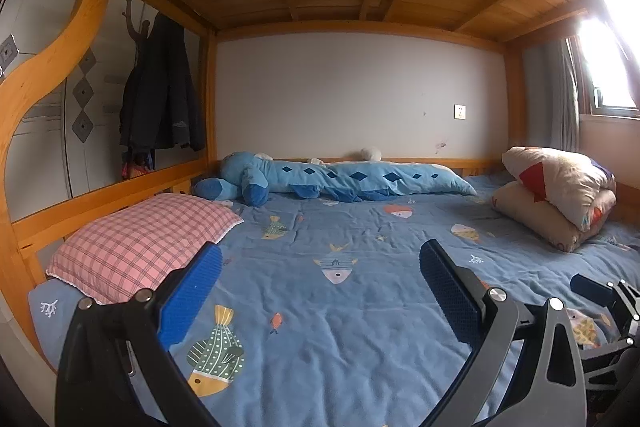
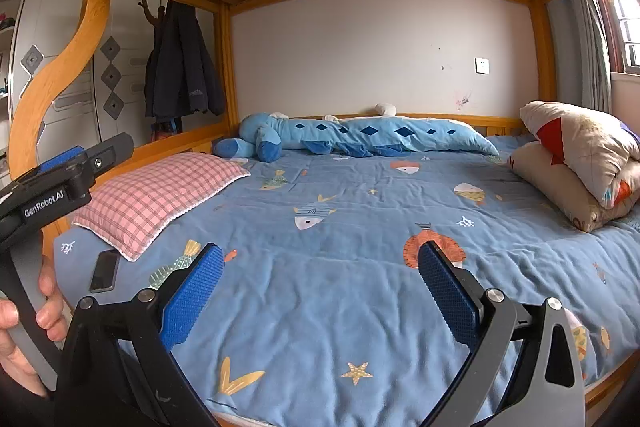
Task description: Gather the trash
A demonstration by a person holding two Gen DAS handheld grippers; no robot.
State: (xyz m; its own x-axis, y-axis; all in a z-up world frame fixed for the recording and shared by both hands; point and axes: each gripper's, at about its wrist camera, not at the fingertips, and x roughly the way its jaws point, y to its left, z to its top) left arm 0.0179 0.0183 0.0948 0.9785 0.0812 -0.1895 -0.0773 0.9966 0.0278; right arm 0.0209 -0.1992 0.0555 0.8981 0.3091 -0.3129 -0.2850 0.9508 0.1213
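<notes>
Trash can't be made out on the bed (image 1: 360, 327); both tongs gape, empty.

The bedspread (image 2: 360, 287) is soft blue, printed with fish in orange, green, yellow and white, plus small stars and white corals. The pillow (image 2: 160, 199) is pink and white plaid with a white edging. The long plush toy (image 2: 360, 139) is light blue with dark blue diamonds and dark blue paws. The folded quilt (image 2: 580, 163) is cream with red shapes. The bunk frame (image 2: 60, 75) is honey-yellow wood. The hanging coat (image 2: 180, 71) is dark navy. The phone (image 2: 105, 271) is black. Both grippers carry blue textured pads (image 1: 192, 299) on black arms.
</notes>
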